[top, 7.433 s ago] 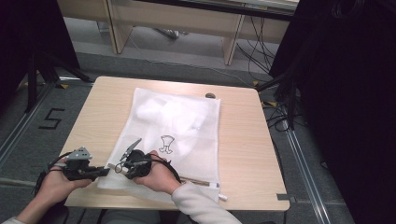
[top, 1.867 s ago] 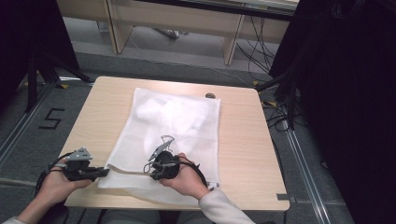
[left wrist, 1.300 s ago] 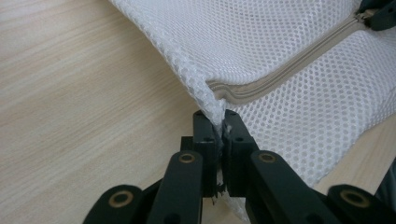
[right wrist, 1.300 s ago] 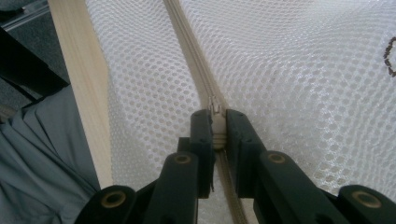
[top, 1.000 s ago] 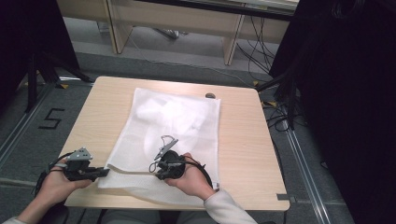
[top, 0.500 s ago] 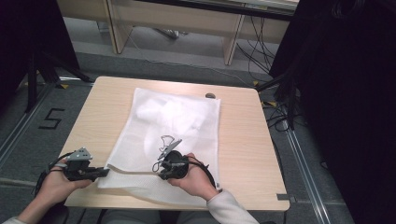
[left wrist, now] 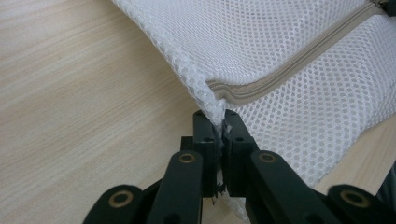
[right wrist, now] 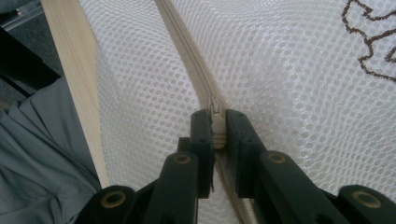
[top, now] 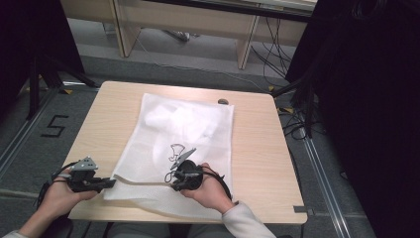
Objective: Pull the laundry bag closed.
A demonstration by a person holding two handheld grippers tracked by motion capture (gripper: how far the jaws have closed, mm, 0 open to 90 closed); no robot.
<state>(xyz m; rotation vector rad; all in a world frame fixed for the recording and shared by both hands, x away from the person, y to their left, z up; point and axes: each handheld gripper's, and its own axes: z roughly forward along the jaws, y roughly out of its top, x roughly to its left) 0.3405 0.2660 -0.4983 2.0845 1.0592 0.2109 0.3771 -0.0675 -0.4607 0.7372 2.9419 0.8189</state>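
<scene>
On the near half of the wooden table [top: 257,148]: white mesh laundry bag [top: 198,124], flat, honeycomb weave, beige zipper [right wrist: 187,51] along the near edge, small dark line drawing [top: 174,152] printed near the middle. Inside, a pale bunched mass, seen dimly through the netting; contents not identifiable. Left gripper [left wrist: 220,122] clamped tight on the bag's corner beside the zipper end. Right gripper [right wrist: 217,125] pinched closed on the zipper slider [right wrist: 217,127], partway along the track.
</scene>
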